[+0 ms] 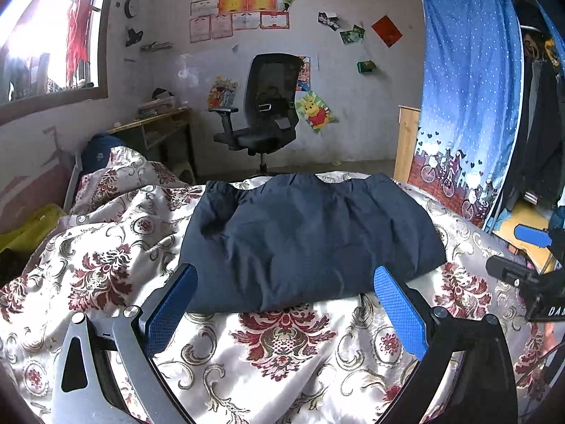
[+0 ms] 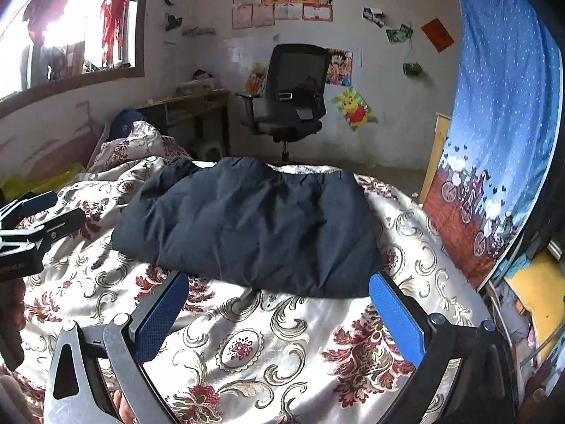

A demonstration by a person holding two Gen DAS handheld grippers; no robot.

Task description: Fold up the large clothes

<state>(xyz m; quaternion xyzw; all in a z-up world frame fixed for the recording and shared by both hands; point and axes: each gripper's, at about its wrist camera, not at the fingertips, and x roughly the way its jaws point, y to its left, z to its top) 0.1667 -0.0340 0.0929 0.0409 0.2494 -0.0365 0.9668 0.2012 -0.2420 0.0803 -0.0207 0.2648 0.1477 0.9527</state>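
The folding appears largely done. A dark navy garment (image 1: 303, 240) is seen lying on the bed (image 1: 282, 346) as a compact, roughly rectangular bundle, thick and padded-looking, with soft creases across its top. No sleeves or legs are seen trailing out of it, so the main folds are judged to be finished; what may be left is a last fold in half, some smoothing, or simply setting it aside. What kind of garment it is cannot be told for certain, since only the folded outer layer is shown; a gathered band along its far edge hints at a waistband or hem.

The bundle rests in the middle of the floral, satin-like bedcover, its near edge slightly rounded and lifted by the bulk beneath. From the right wrist view the same garment (image 2: 247, 226) is seen a little to the left of centre, with bare bedcover (image 2: 247, 349) between it and the camera.

The left tool (image 1: 286, 286) is held wide open just at the near edge of the bundle, and nothing is gripped between its blue pads. The right tool (image 2: 279, 291) is likewise spread fully apart and empty, poised near the garment's near edge.
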